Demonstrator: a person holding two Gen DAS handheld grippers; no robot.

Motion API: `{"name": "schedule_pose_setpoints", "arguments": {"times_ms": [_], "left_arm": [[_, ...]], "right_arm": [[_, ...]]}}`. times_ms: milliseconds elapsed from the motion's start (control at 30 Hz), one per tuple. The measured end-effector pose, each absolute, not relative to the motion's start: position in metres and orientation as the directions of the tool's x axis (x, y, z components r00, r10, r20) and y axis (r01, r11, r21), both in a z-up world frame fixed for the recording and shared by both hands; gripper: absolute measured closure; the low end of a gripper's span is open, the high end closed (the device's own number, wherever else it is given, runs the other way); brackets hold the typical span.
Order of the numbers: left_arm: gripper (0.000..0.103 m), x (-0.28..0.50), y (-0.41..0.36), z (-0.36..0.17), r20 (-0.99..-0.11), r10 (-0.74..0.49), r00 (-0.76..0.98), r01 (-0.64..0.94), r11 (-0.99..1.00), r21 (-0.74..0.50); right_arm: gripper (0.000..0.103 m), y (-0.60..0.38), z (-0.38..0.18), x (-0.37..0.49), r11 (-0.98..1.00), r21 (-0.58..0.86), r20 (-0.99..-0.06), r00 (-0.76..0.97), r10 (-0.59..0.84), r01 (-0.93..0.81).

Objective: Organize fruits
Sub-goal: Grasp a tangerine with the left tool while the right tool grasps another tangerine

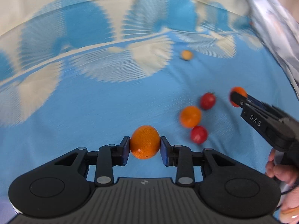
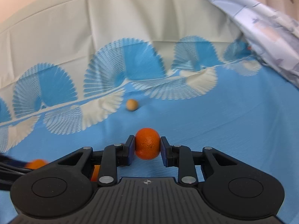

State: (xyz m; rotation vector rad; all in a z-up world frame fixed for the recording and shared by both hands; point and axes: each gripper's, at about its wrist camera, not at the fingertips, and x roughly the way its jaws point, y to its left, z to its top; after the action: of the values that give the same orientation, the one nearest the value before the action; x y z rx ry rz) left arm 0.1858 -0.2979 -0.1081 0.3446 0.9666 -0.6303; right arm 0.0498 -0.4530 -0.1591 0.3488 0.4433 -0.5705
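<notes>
My left gripper [image 1: 145,145] is shut on an orange kumquat [image 1: 145,141], held over the blue cloth. My right gripper [image 2: 147,145] is shut on a rounder small orange [image 2: 147,143]; it also shows at the right of the left wrist view [image 1: 238,97] with its fruit [image 1: 240,91]. On the cloth to the right of my left gripper lie another orange [image 1: 190,116] and two red cherry tomatoes [image 1: 207,100] [image 1: 199,134]. A small tan fruit [image 1: 186,55] lies farther back and also shows in the right wrist view [image 2: 132,104]. An orange fruit [image 2: 37,163] shows at the left in the right wrist view.
A blue tablecloth [image 1: 93,112] with a white fan pattern covers the surface. A cream cloth [image 2: 93,18] hangs behind it. A pale printed fabric [image 2: 271,33] drapes along the right side. A hand [image 1: 284,169] holds the right gripper's handle.
</notes>
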Motion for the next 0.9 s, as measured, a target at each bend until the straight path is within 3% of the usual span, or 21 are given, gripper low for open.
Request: {"name": "schedule_pose_setpoints", "arguments": {"times_ms": [300,633,900], "left_arm": [[0.065,0.11,-0.193,-0.028,-0.85,-0.212,0.483,0.486,0.872,0.059],[0.065,0.018,-0.078,0.038,-0.822,-0.181,0.541,0.388,0.92,0.053],[0.065,-0.046,0.011,0.057,-0.798,-0.136,0.588,0.285,0.958,0.046]], "right_arm": [[0.073,-0.389,-0.104,-0.006,0.85,0.158,-0.467,0.797,-0.384,0.502],[0.073,-0.256,-0.018,-0.104,0.961,0.202,-0.466,0.882,-0.075,0.188],[0.073,-0.169,0.028,-0.146,0.977,0.214,-0.444,0.892,0.086,0.013]]}}
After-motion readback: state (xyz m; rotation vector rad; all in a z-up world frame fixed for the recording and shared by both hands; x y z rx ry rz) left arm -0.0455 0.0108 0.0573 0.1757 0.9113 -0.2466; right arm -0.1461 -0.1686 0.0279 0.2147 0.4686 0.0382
